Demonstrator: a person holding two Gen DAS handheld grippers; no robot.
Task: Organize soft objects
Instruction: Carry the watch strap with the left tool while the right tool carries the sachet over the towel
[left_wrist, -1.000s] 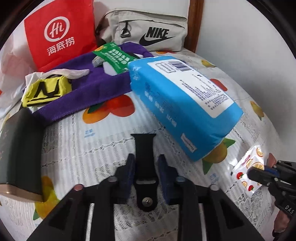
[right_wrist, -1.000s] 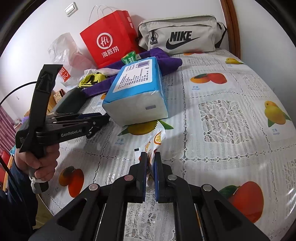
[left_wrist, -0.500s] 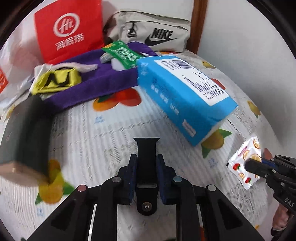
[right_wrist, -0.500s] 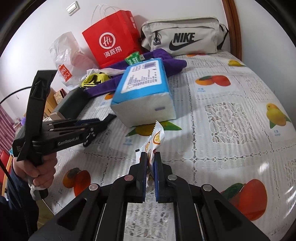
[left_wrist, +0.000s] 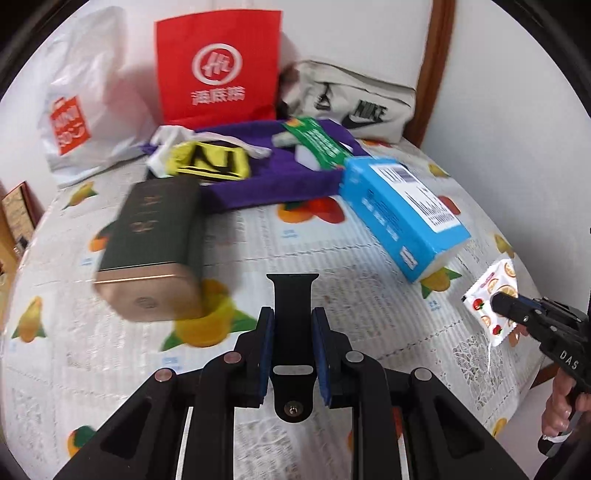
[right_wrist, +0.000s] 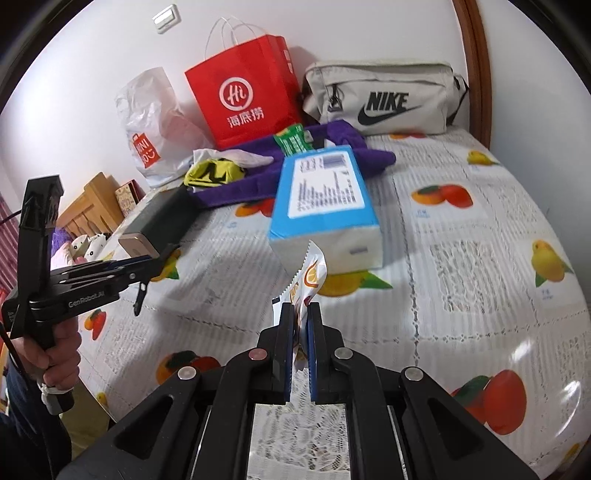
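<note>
Since the earlier frame, left wrist view has swung: dark green box w/ gold end (left_wrist: 147, 247) now sits centre-left instead of at the frame edge. Left gripper (left_wrist: 291, 325) jaws have just been closing and now stand narrow on either side of the black centre strap, pads gripping no object. Blue rectangular tissue pack (left_wrist: 402, 221) lies right of centre on fruit-print lace tablecloth (left_wrist: 332, 280).

Right wrist view: right gripper (right_wrist: 300, 321) is pinched tight on white fruit-print snack sachet (right_wrist: 312, 273), lifted clear of cloth, probably for sorting. Purple cloth (right_wrist: 258, 173) lies upper centre.
</note>
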